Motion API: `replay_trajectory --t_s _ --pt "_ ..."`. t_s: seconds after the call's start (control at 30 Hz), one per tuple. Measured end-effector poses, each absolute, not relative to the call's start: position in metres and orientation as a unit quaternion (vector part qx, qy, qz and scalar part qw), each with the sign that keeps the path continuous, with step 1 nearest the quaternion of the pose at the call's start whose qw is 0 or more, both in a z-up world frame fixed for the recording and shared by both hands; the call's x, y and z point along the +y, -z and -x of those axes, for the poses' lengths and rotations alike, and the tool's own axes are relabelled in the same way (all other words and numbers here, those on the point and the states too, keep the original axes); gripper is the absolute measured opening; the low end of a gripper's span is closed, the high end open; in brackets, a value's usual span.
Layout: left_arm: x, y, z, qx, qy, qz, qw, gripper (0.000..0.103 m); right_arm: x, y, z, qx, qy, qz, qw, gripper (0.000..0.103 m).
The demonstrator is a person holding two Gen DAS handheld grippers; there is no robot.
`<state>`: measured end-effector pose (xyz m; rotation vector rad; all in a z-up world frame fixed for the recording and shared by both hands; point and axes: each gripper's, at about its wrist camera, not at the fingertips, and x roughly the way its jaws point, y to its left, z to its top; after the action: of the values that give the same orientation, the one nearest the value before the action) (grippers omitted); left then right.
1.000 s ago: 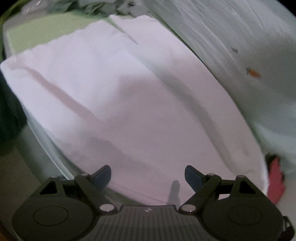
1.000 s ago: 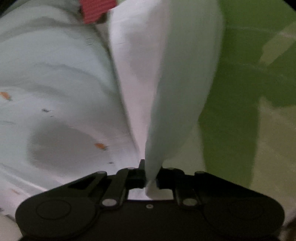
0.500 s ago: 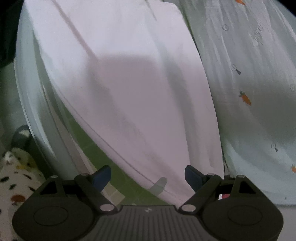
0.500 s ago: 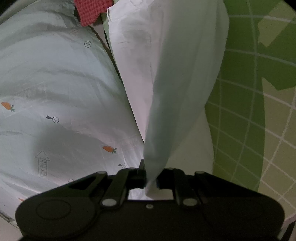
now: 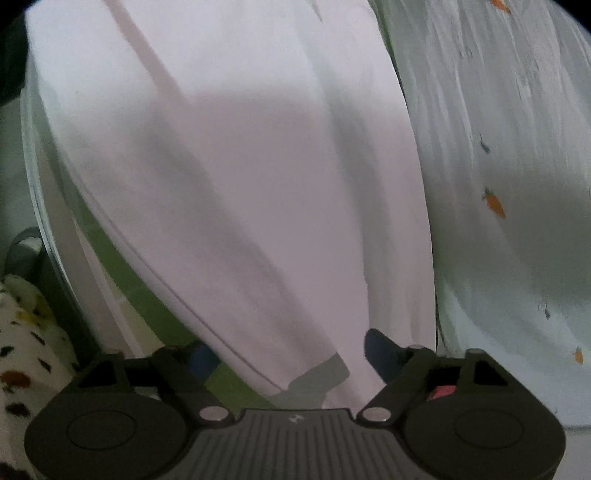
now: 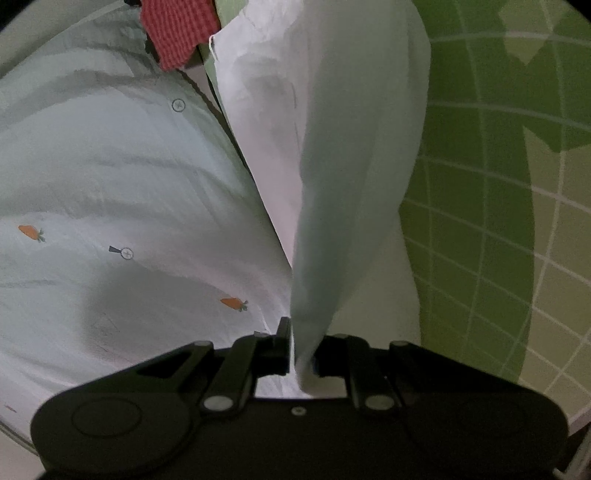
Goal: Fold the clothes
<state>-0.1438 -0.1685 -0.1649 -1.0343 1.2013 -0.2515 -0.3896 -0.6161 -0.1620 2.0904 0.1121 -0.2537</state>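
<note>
1. Nearest in the left wrist view, the left claw stands with its blue-padded fingers wide apart and nothing held between them.
2. The lower hem of the white garment lies in the gap between those fingers, just above the claw body; whether a pad touches the cloth cannot be told.
3. Under that hem a strip of the green cutting mat shows, with the pale counter edge curving along its left.
4. At the lower left, beyond the counter edge, sits a white fabric with dark and coloured spots.
5. Farther up, the white garment spreads flat over most of the view, running away from the claw with long soft creases.
6. Along its right side lies a pale carrot-print cloth, its edge just beside the garment.
7. Nearest in the right wrist view, the right claw is clamped on a bunched fold of the white garment, the fingers pressed together on the cloth.
8. From that pinch the fold rises away from the claw as a lifted, draped panel.
9. To its right lies the green mat with its white grid lines.
10. To its left lies the carrot-print cloth, patterned with small orange carrots and buttons.
11. Farthest, at the top left, a red checked fabric rests at the edge of the carrot-print cloth, close to the garment's far corner.
</note>
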Motion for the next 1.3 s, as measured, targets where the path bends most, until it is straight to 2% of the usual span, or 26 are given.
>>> replay_trajectory --t_s 0.2,0.4,0.47,0.5,0.53,0.6,0.7,0.93,1.1,1.13,1.17,1.23,1.3 --pt "-0.124 0.165 0.137 0.487 0.039 0.5 0.715 0.071 -0.614 0.162 0.389 0.032 0.116 -0.864 0.489 0.012" --pt "-0.079 0.168 0.126 0.457 -0.006 0.513 0.726 0.054 -0.614 0.163 0.388 0.016 0.131 -0.865 0.484 0.015" --pt "-0.073 0.171 0.121 0.455 -0.011 0.518 0.725 0.05 -0.615 0.164 0.391 0.011 0.14 -0.862 0.487 0.021" --pt "-0.069 0.173 0.119 0.453 -0.015 0.52 0.724 0.049 -0.616 0.164 0.394 0.009 0.146 -0.859 0.491 0.028" --pt "-0.066 0.174 0.117 0.452 -0.019 0.521 0.723 0.047 -0.619 0.162 0.397 0.009 0.153 -0.851 0.502 0.043" --pt "-0.058 0.173 0.113 0.452 -0.03 0.516 0.728 0.046 -0.626 0.155 0.401 0.025 0.174 -0.829 0.53 0.058" --pt "-0.051 0.169 0.104 0.442 -0.047 0.507 0.738 0.046 -0.633 0.146 0.407 0.071 0.229 -0.784 0.573 0.06" --pt "-0.015 0.169 0.083 0.417 -0.096 0.531 0.732 0.046 -0.633 0.159 0.429 0.075 0.359 -0.743 0.56 0.064" --pt "0.004 0.159 0.067 0.402 -0.102 0.516 0.75 0.044 -0.635 0.158 0.429 0.074 0.385 -0.713 0.581 0.063" --pt "0.007 0.157 0.064 0.401 -0.1 0.513 0.752 0.036 -0.634 0.157 0.426 0.077 0.388 -0.705 0.589 0.055" --pt "0.01 0.157 0.061 0.4 -0.097 0.515 0.752 0.023 -0.633 0.156 0.424 0.08 0.392 -0.696 0.596 0.05" --pt "0.015 0.157 0.056 0.4 -0.088 0.526 0.745 0.005 -0.631 0.151 0.417 0.093 0.398 -0.674 0.615 0.025" --pt "0.017 0.154 0.05 0.395 -0.084 0.529 0.747 0.002 -0.63 0.141 0.412 0.093 0.406 -0.655 0.631 0.014"
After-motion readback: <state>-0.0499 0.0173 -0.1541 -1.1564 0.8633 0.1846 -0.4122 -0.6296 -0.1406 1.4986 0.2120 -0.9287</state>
